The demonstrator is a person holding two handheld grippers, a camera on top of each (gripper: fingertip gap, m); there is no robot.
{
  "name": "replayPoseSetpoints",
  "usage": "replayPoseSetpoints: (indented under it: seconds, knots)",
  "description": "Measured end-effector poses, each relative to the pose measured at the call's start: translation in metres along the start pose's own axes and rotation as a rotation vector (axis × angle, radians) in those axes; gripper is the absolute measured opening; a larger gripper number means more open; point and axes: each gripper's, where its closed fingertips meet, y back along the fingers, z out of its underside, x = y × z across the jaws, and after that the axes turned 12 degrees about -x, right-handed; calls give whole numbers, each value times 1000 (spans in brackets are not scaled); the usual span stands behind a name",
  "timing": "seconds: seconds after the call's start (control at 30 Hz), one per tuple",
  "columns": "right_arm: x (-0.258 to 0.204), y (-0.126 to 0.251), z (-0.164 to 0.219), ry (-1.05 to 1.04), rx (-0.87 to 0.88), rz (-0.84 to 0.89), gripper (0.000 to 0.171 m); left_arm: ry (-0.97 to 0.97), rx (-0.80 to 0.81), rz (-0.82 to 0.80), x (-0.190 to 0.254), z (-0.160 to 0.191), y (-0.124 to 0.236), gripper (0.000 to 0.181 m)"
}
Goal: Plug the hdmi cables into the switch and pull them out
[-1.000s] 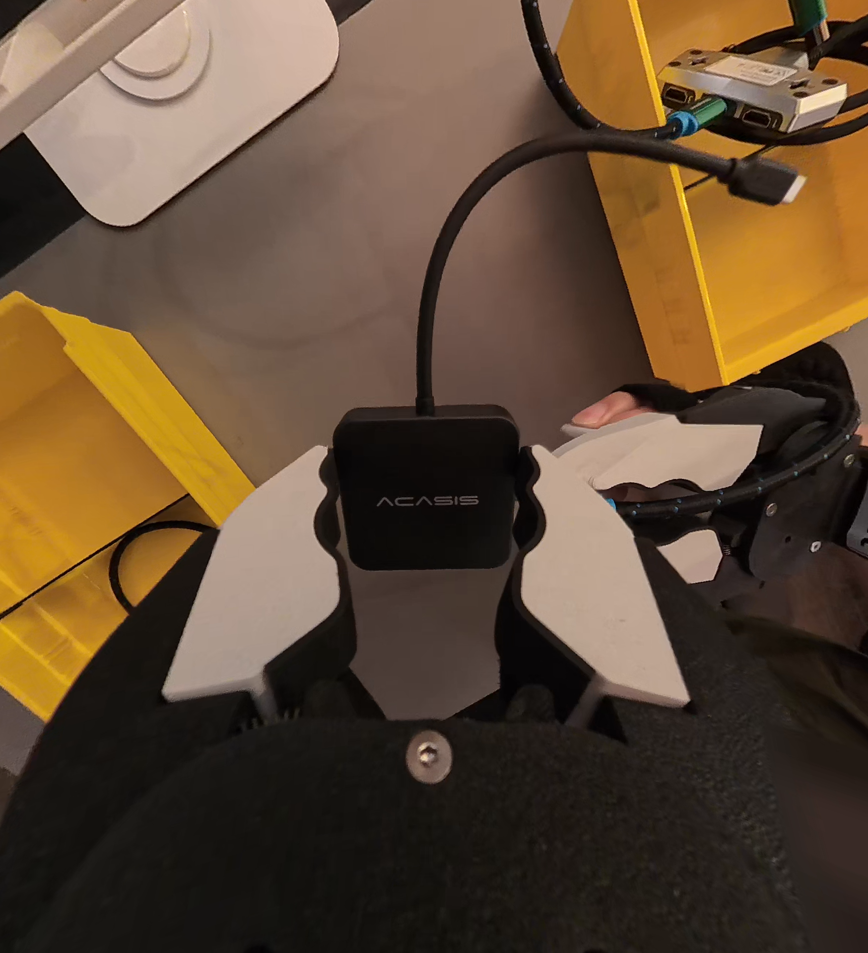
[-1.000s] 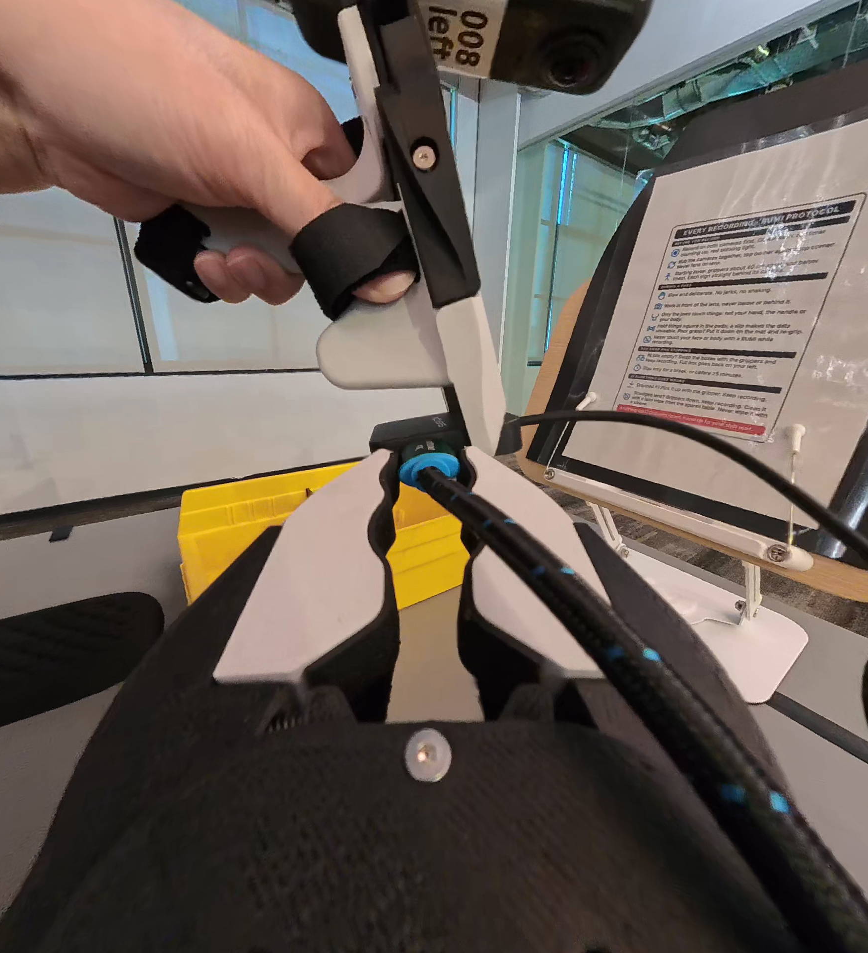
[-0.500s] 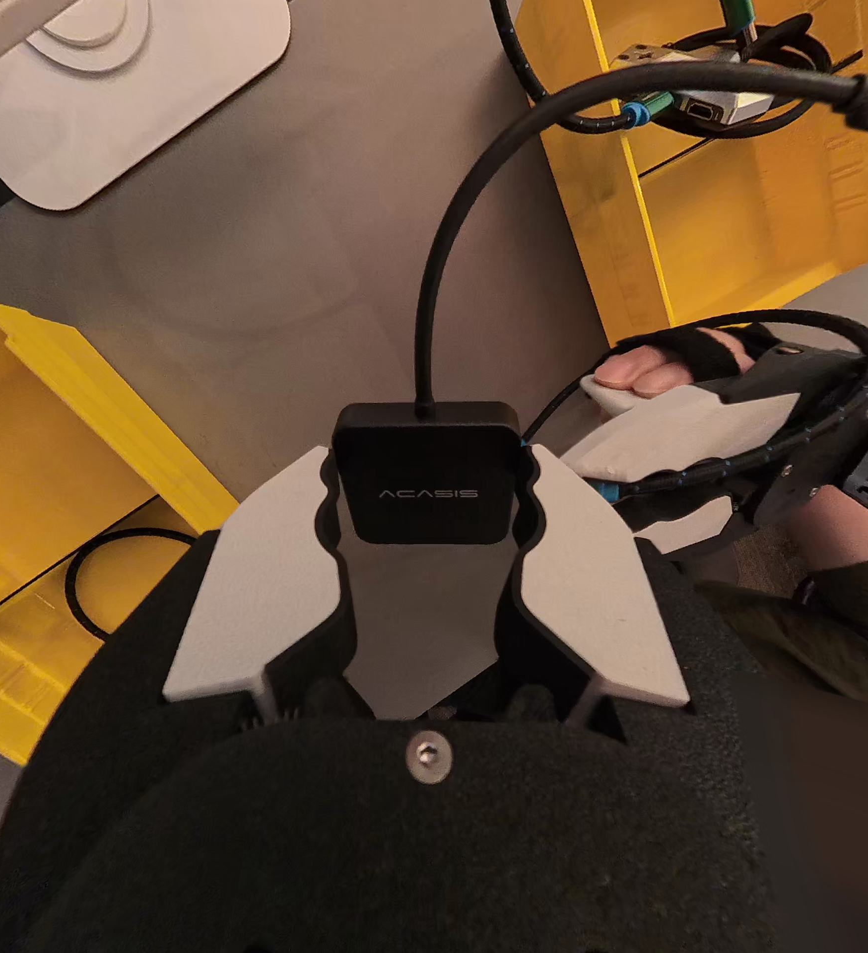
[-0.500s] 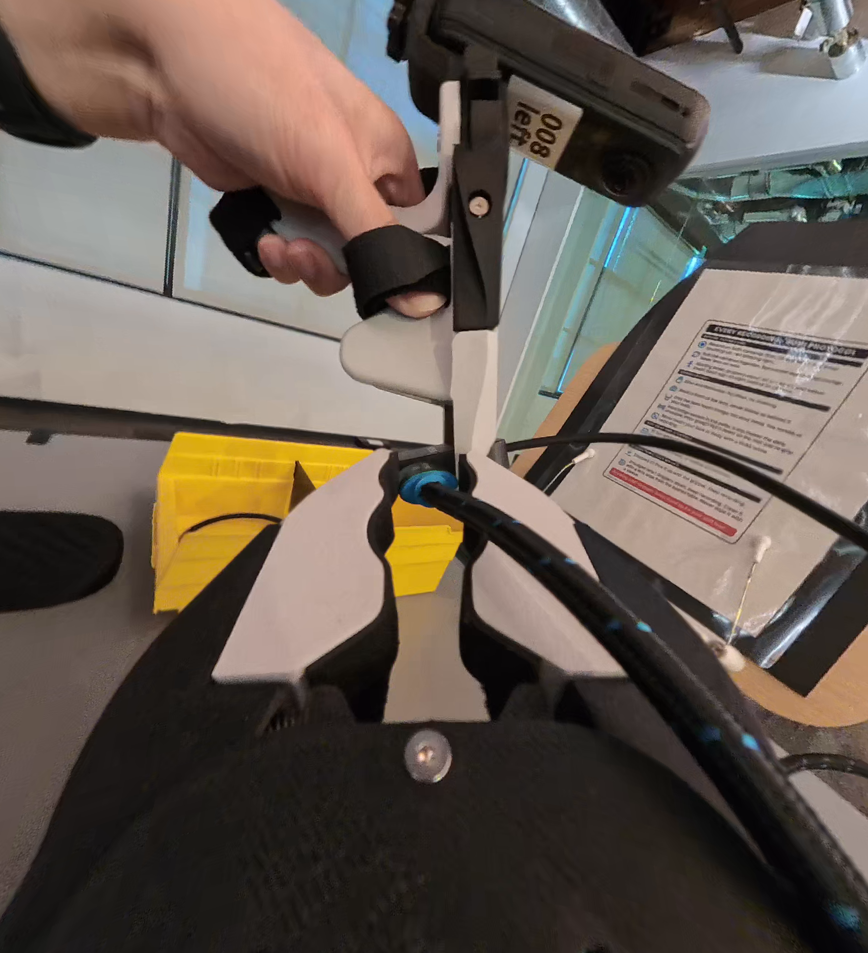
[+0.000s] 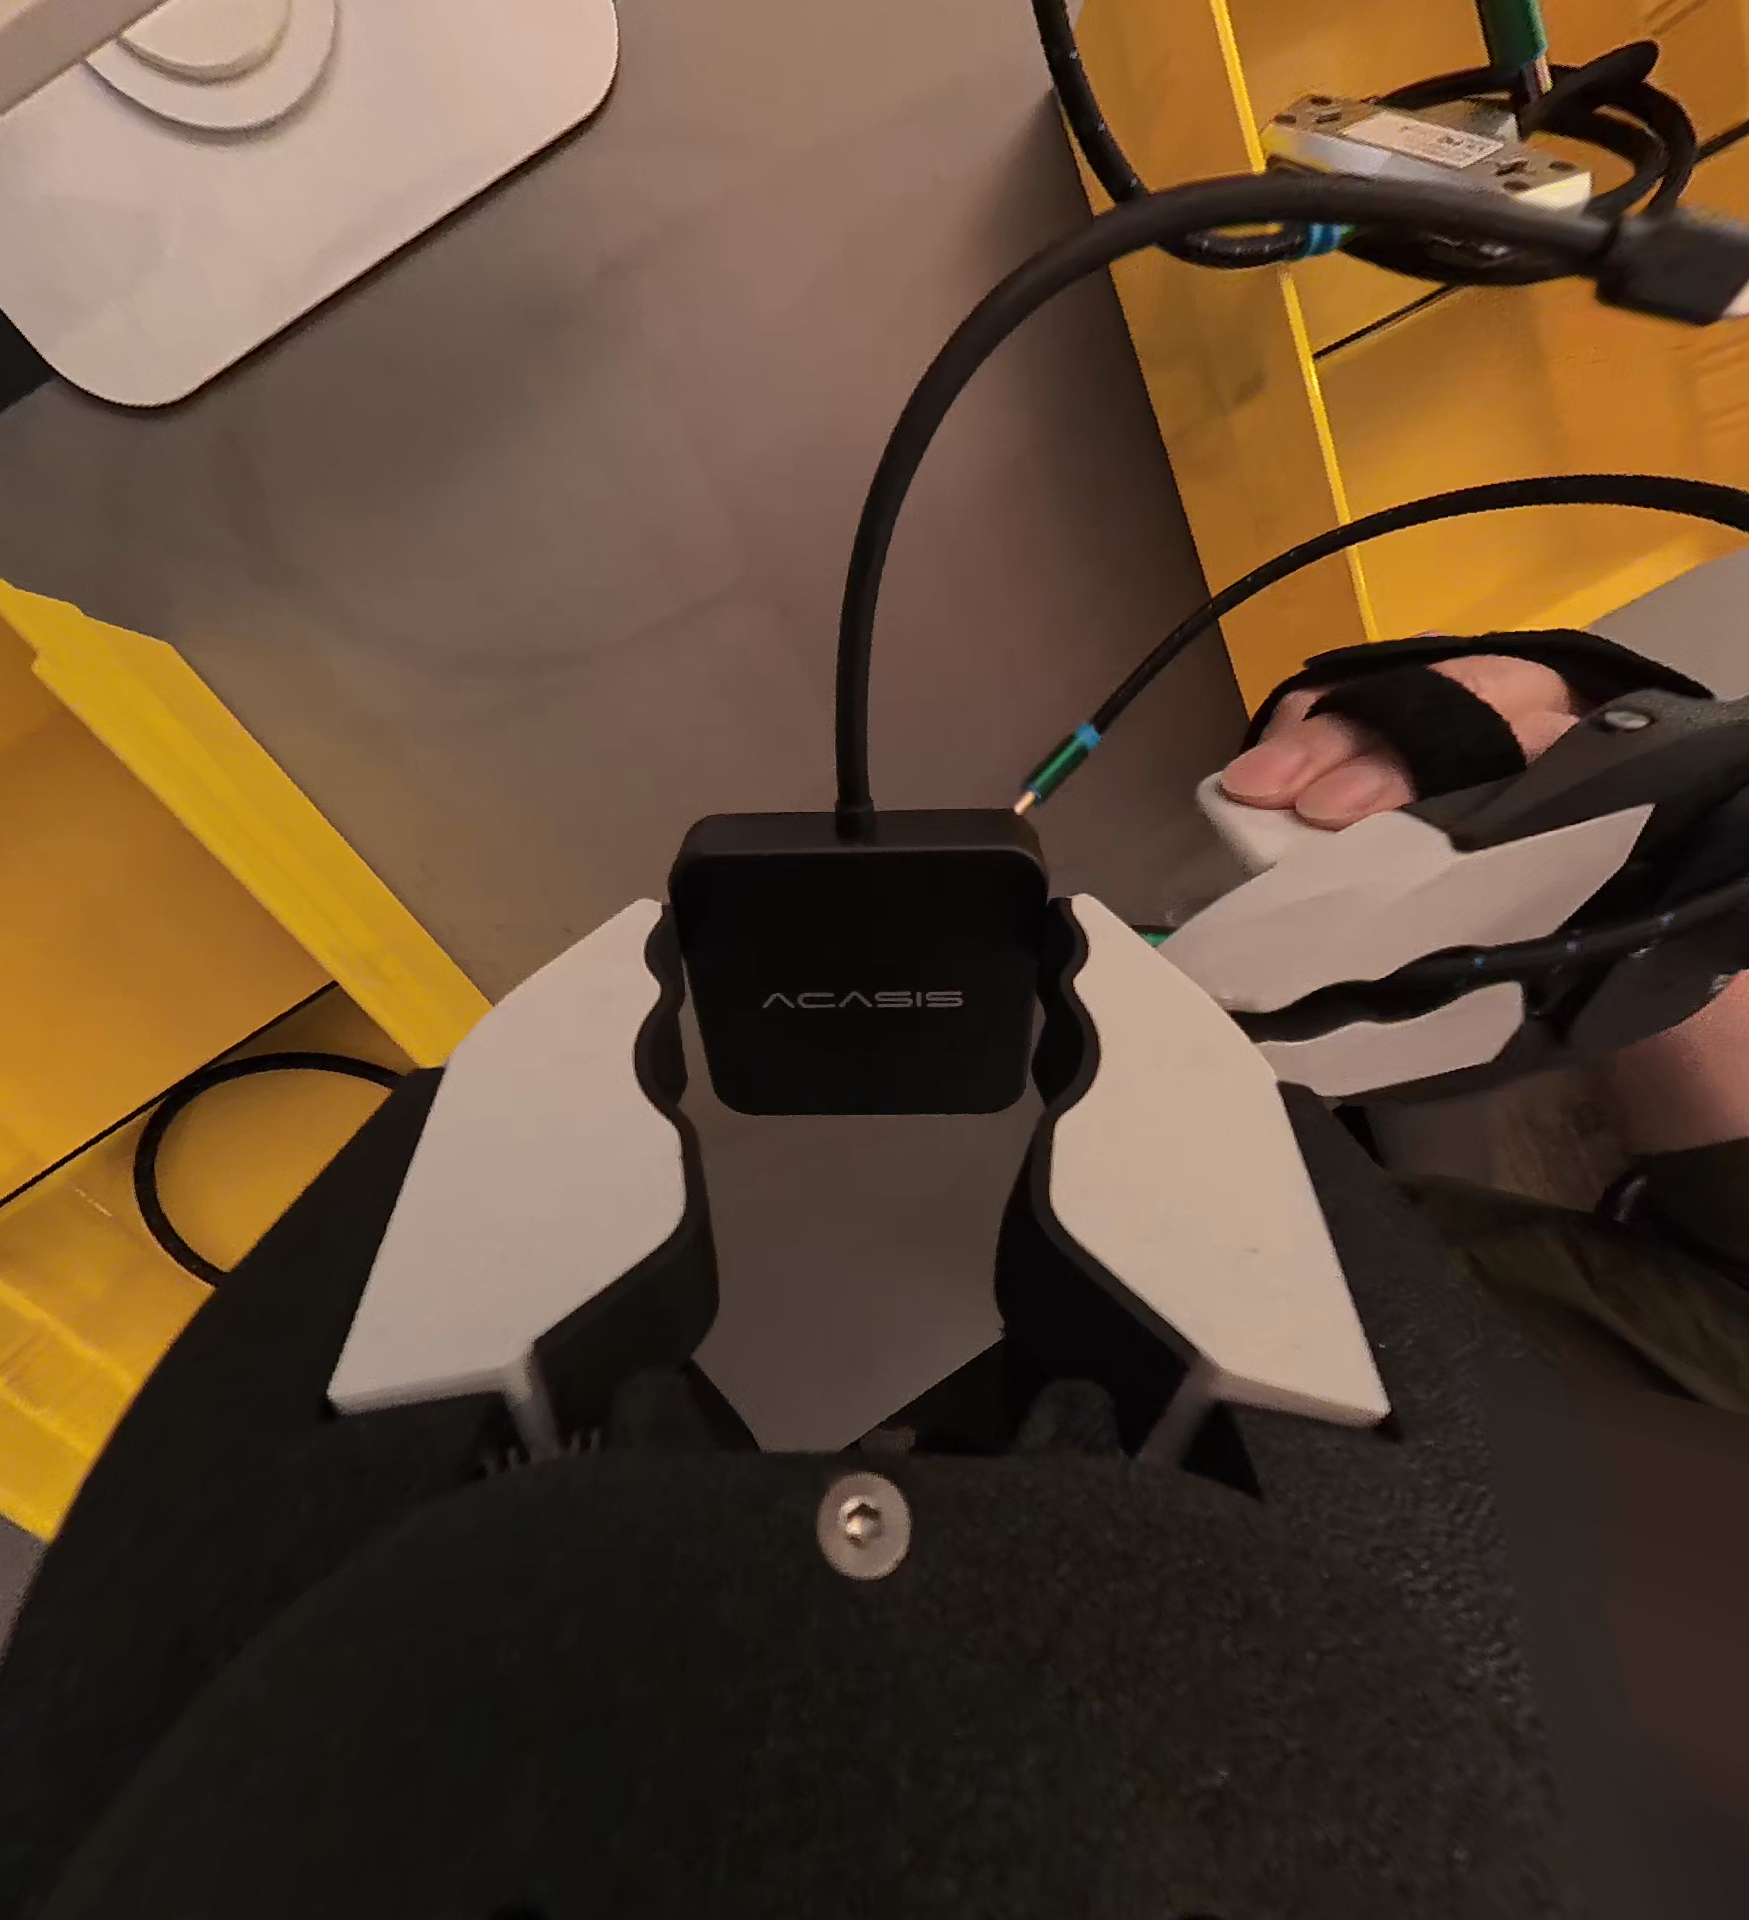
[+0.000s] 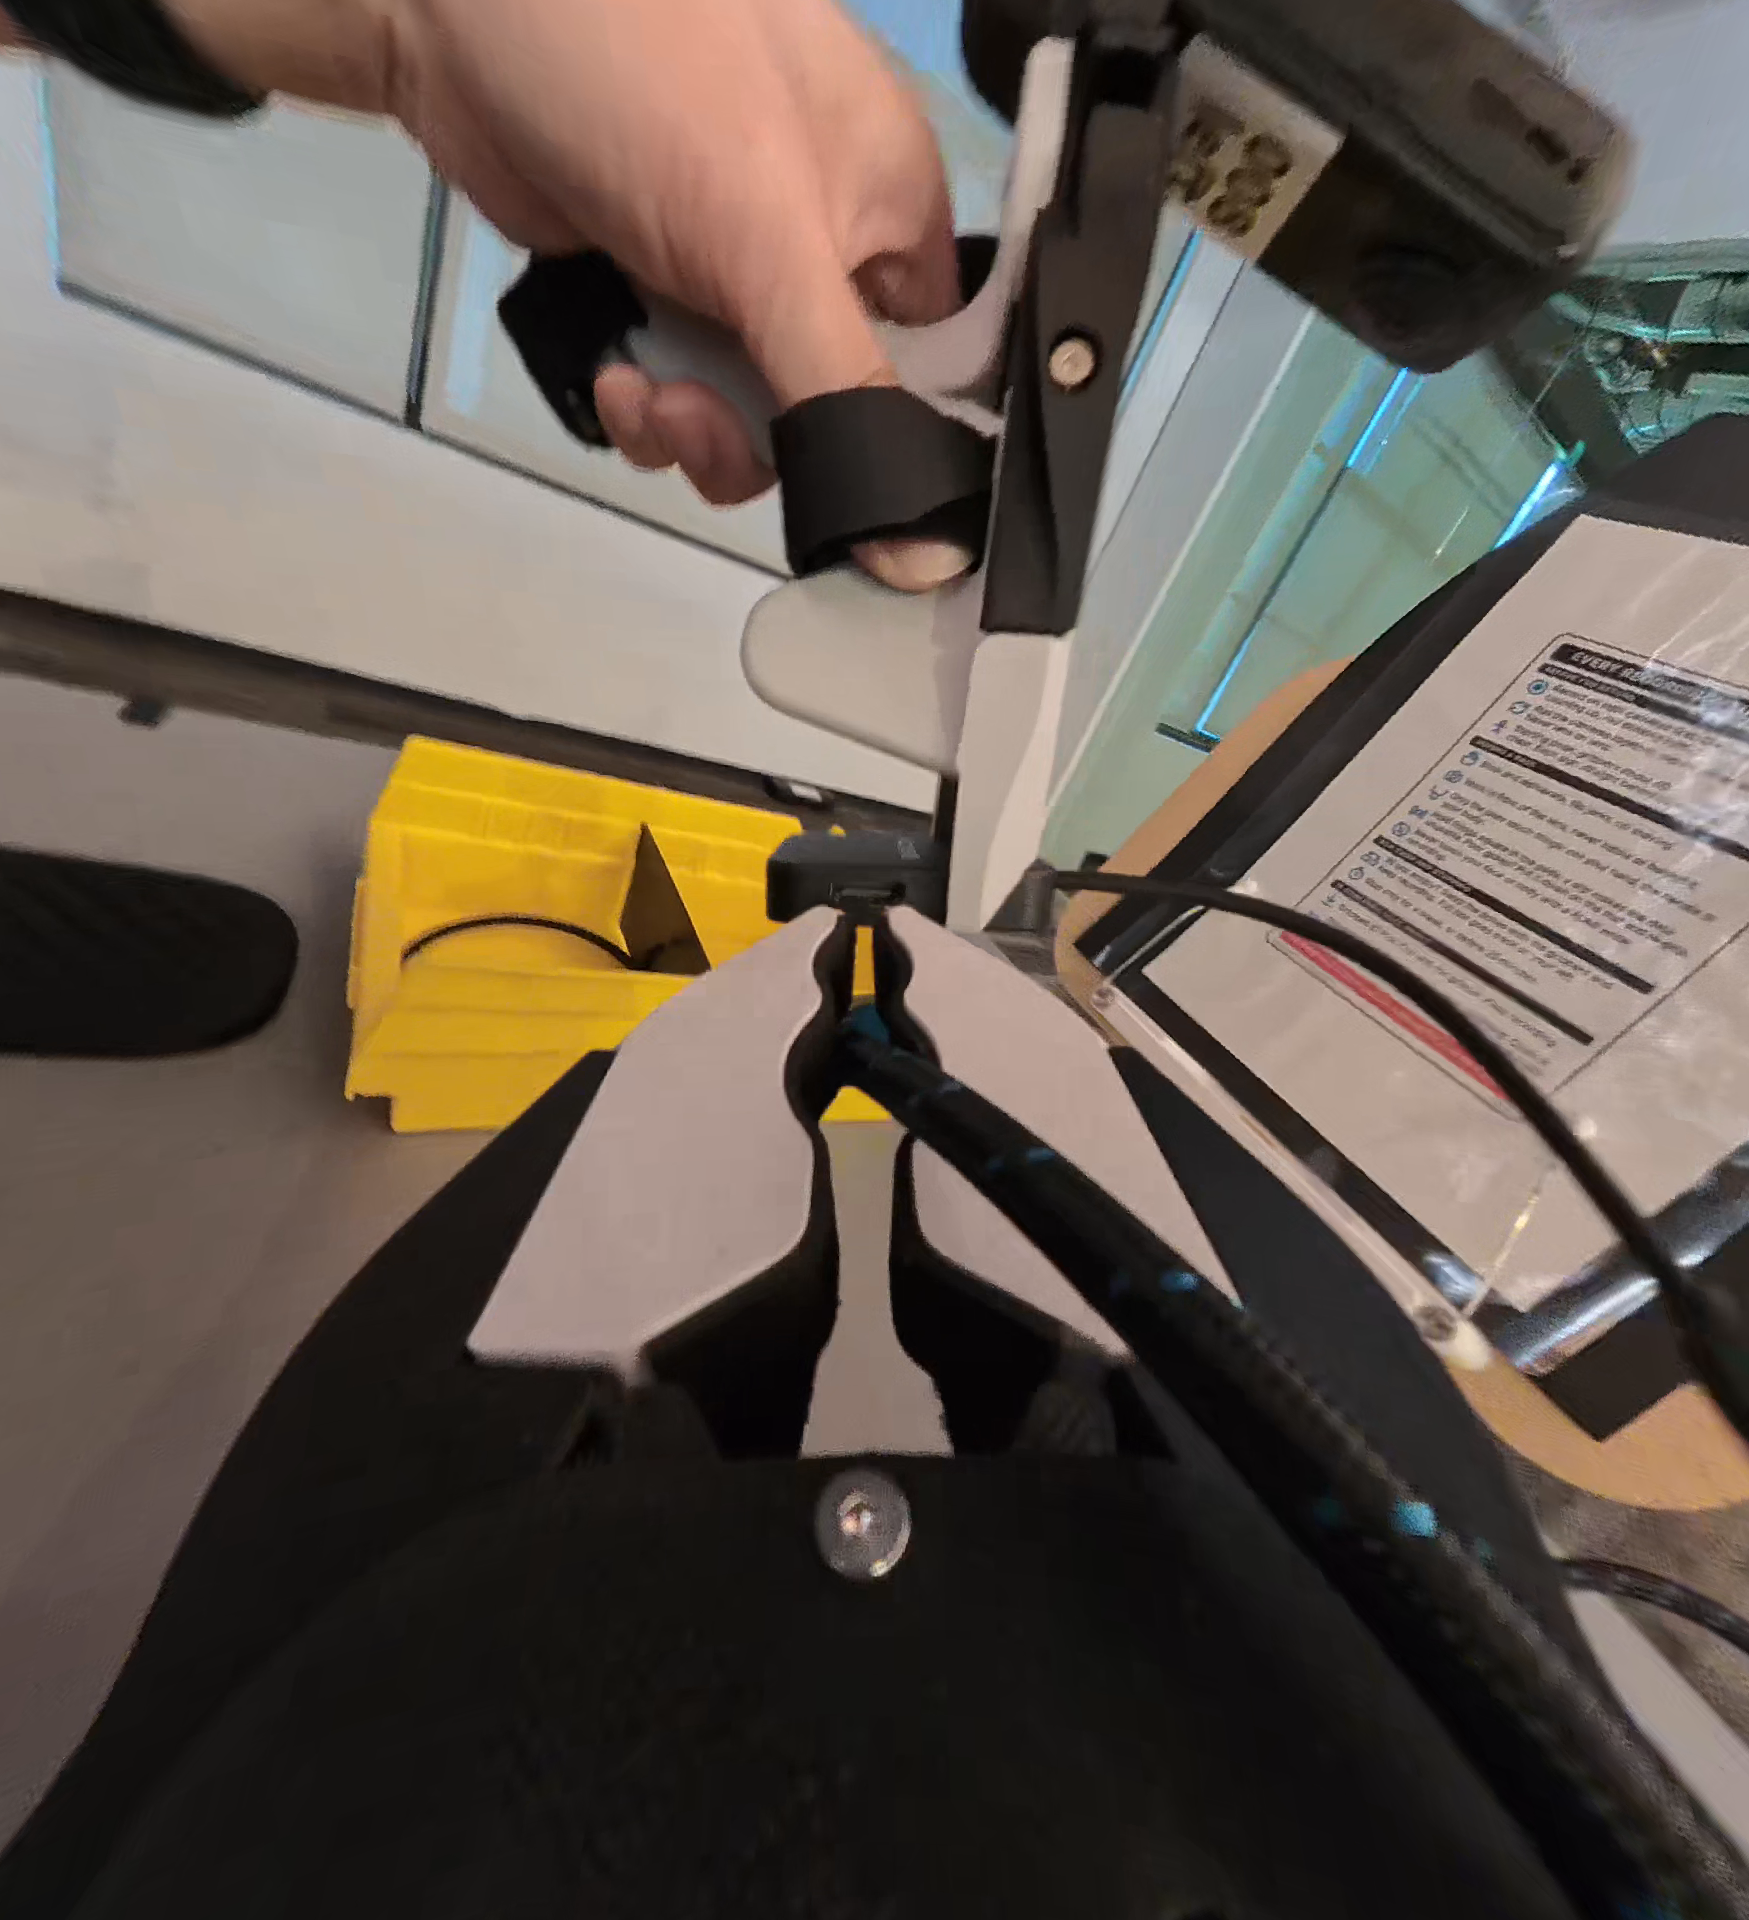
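My left gripper [image 5: 857, 997] is shut on the black square switch [image 5: 857, 966] and holds it by its two sides above the grey table. The switch's own black tail cable arcs up to a loose plug [image 5: 1701, 275]. My right gripper [image 6: 857, 935] is shut on the braided HDMI cable [image 6: 1005, 1122], with the blue collar between its fingers. Its tips sit just in front of the switch [image 6: 849, 878], whose side port shows. In the left wrist view the right gripper [image 5: 1202, 977] is at the switch's right side. A green plug [image 5: 1057, 764] hangs near the switch's top right corner.
A yellow bin [image 5: 1472, 468] at the back right holds a silver box [image 5: 1421, 145] with cables. Another yellow bin [image 5: 70, 935] on the left holds a black cable loop [image 5: 174, 1143]. A white stand base [image 5: 226, 156] sits at the back left. A sign board [image 6: 1472, 883] stands to the right.
My right gripper has drawn back from the switch and its fingers stand closer together; the blue collar now sits deeper between them. The green plug end has swung into the left wrist view.
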Motion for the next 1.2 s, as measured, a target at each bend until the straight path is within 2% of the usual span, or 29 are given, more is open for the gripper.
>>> replayPoseSetpoints:
  seconds: [0.03,0.1,0.23,0.3,0.4,0.5,0.6,0.7,0.8,0.97,1.07,1.2]
  knots:
    - [1,1,-1,-40,13,-13,3,4,-4,-2,-2,1,-1,66]
    - [1,-4,7,-157,-14,-74,3,10,-10,-28,-10,4,-1,66]
    - [-35,-29,43,-284,-155,-337,4,38,-9,-28,-19,9,-2,66]
    - [-41,-36,53,-321,-160,-366,4,34,-30,-35,-22,16,-7,66]
    - [-44,-32,46,-331,-104,-420,4,29,-43,-34,-28,25,-16,66]
    - [-35,-27,38,-342,-36,-397,4,47,-39,4,-33,32,-26,66]
    - [-30,-35,51,-460,-67,-374,4,63,-42,18,-40,36,-34,66]
    - [-41,-38,51,-520,-20,-437,3,67,-44,32,-42,39,-42,66]
    - [-43,-34,39,-504,50,-446,3,66,-58,49,-42,43,-52,66]
    - [-51,-42,55,-480,-1,-431,4,86,-71,65,-50,48,-63,66]
    - [-53,-39,47,-484,73,-442,3,95,-62,81,-51,49,-67,66]
    - [-39,-29,32,-464,176,-336,3,111,-8,159,-43,41,-69,66]
